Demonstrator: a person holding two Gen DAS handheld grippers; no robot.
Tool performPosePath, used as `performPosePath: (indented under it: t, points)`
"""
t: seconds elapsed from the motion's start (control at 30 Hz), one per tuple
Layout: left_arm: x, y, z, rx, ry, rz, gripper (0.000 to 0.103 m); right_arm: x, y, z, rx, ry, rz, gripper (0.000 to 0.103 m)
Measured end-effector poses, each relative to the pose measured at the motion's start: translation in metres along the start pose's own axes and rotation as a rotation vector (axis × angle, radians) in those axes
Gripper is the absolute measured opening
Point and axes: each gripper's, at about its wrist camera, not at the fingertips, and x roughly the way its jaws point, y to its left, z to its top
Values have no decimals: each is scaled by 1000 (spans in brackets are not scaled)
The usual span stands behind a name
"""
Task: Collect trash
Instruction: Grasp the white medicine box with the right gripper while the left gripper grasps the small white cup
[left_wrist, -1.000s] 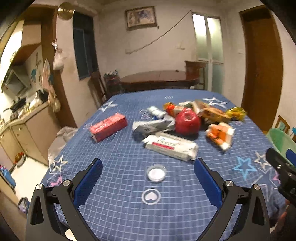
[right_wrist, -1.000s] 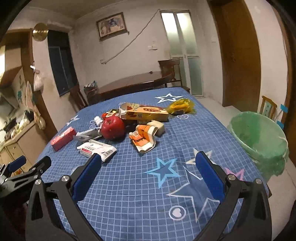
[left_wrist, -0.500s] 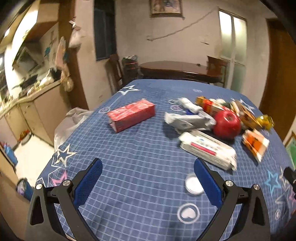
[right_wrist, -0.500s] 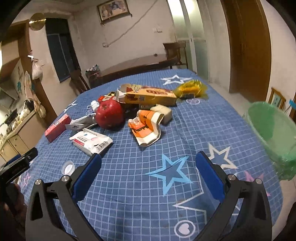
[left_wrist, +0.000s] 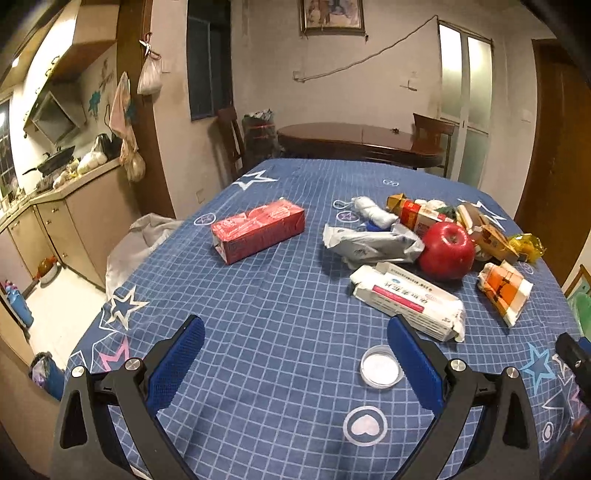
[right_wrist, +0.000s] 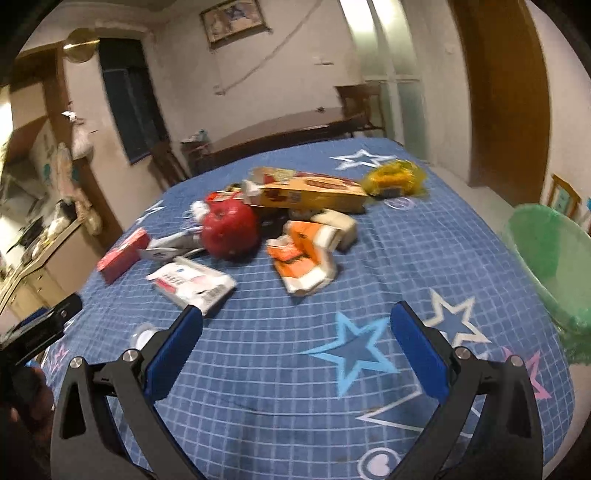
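My left gripper (left_wrist: 293, 363) has swung back rightward since half a second ago; its wide-open, empty fingers now flank the clear lid (left_wrist: 381, 366) again. My right gripper (right_wrist: 295, 354), equally spread and empty, has neared the blurred trash pile (right_wrist: 258, 229) mid-table; the green-lined bin (right_wrist: 550, 258) is cut off.

Our right gripper (right_wrist: 295, 332) hangs wide open over the blue tablecloth (right_wrist: 295, 369), trash pile (right_wrist: 280, 221) at twelve o'clock, green-lined bin (right_wrist: 554, 258) at two o'clock.
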Motion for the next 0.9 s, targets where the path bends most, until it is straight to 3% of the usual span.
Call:
performPosePath:
  t: [0.2,0.37,0.57,0.83,0.9]
  points:
    - [-5,-1,-7,50,2,-16,99,5,15,4,-87,8,87,98]
    - [6,11,-15,45,38,-20,99,35,54,27,-358,135,232,97]
    - [15,33,-16,31,59,-38,99,93,105,49,-637,363,398,74]
    - [27,40,-19,21,92,-57,99,142,131,56,-791,525,457,70]
    - [30,39,-19,24,97,-64,99,151,135,55,-829,529,422,70]
